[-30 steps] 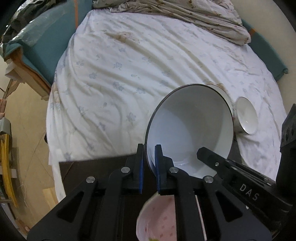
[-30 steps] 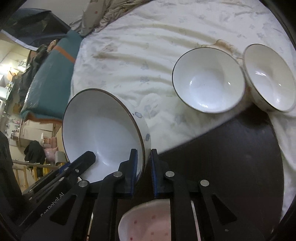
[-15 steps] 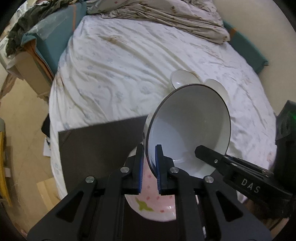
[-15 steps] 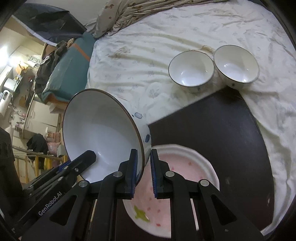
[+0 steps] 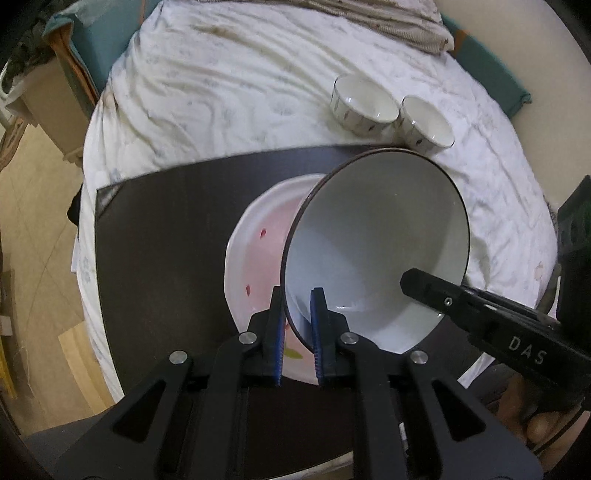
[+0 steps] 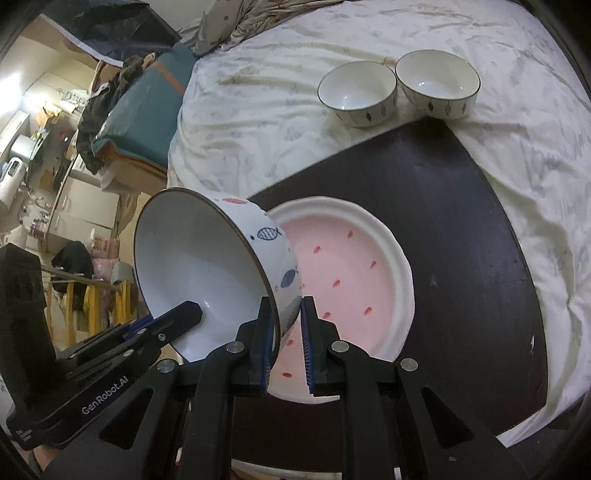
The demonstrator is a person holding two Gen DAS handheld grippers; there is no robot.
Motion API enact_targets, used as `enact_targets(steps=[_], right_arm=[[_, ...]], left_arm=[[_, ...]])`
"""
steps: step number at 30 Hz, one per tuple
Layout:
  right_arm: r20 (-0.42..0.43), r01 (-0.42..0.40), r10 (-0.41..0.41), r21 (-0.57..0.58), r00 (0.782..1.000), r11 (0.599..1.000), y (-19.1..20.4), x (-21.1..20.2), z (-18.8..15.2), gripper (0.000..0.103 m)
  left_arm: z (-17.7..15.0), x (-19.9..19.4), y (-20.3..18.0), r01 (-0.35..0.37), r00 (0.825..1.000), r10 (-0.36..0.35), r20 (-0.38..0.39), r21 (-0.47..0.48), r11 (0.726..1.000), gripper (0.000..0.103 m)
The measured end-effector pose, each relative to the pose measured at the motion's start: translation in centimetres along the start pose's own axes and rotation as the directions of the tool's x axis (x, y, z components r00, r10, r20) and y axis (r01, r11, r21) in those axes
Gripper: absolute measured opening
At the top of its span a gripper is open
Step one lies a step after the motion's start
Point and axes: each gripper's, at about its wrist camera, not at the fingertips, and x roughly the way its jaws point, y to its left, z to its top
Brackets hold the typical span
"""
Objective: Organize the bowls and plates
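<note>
A: Start at the left. What has the left gripper [image 5: 297, 325] got?

B: Its blue pads are pinched onto the near rim of the big bowl [image 5: 376, 251], one pad outside the wall and one inside. The gap between them is no wider than the wall itself.

A: How does the bowl sit?

B: Tilted steeply, its white inside facing up and toward the camera, above the pink plate [image 5: 258, 251]. The plate lies flat on the dark board [image 5: 166, 240], which rests on the white bedsheet [image 5: 221, 92]. Whether the bowl's foot touches the plate, I cannot tell.

A: And the right gripper?

B: In the left wrist view it reaches in from the right edge, one black finger [image 5: 436, 288] inside the bowl. In its own view the right gripper [image 6: 286, 332] is clamped on the opposite part of the rim, pads nearly together with only the wall between them. So both grippers hold the same bowl.

A: Anything on the bowl's outside?

B: Blue fish drawings and a reddish mark, seen from the right wrist.

A: What lies farther right?

B: Two small bowls sit side by side on the sheet, just past the board's far edge: the left small bowl [image 6: 356, 92] and the right small bowl [image 6: 437, 83], rims close together, both upright. A rumpled blanket [image 5: 388, 18] lies at the head of the bed.
</note>
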Motion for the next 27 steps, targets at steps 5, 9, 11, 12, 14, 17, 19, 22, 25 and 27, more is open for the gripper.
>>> enact_targets(steps=[5,9,11,12,14,17,19,22,25,27], right_arm=[[-0.032,-0.004,0.004,0.009,0.999,1.0,-1.2,2.1,-0.8,0.015],[-0.053,-0.004,0.006,0.03,0.999,1.0,-2.1,3.0,-1.4,0.015],[-0.053,0.003,-0.002,0.028,0.999,1.0,-2.3,3.1,-1.4,0.015],[-0.057,0.005,-0.004,0.031,0.998,1.0,-2.6,3.1,-1.4,0.015],[-0.067,0.005,-0.002,0.049,0.998,0.999,-3.1,3.2,-1.6,0.015],[-0.092,0.011,-0.004,0.075,0.996,0.997,-4.0,3.5,-1.7,0.015],[-0.108,0.022,-0.013,0.085,0.994,0.996,-4.4,3.9,-1.8,0.015],[-0.119,0.037,-0.027,0.087,0.992,0.996,-4.7,4.1,-1.9,0.015],[-0.127,0.038,-0.026,0.093,0.992,0.995,-4.9,4.2,-1.9,0.015],[-0.128,0.039,-0.026,0.095,0.991,0.995,-5.1,4.2,-1.8,0.015]], left_arm=[[-0.5,1.5,0.1,-0.011,0.999,0.011,-0.035,0.016,1.0,0.01],[-0.7,2.5,0.0,-0.006,0.998,0.007,-0.056,0.011,1.0,0.01],[-0.7,2.9,-0.3,-0.004,0.998,0.005,-0.064,0.02,1.0,0.01],[-0.7,3.1,-0.4,-0.002,0.998,0.004,-0.068,0.022,1.0,0.01],[-0.7,3.6,-0.6,0.0,0.997,0.002,-0.082,0.027,1.0,0.01],[-0.7,4.2,-0.9,-0.002,0.995,0.005,-0.104,0.03,1.0,0.01],[-0.8,4.6,-1.1,-0.005,0.993,0.009,-0.116,0.032,0.999,0.01],[-0.9,5.1,-0.9,0.002,0.991,0.001,-0.137,0.023,1.0,0.01],[-0.7,5.1,-1.0,0.003,0.991,0.0,-0.134,0.025,1.0,0.01],[-0.5,5.1,-0.8,0.008,0.991,-0.006,-0.134,0.013,1.0,0.01]])
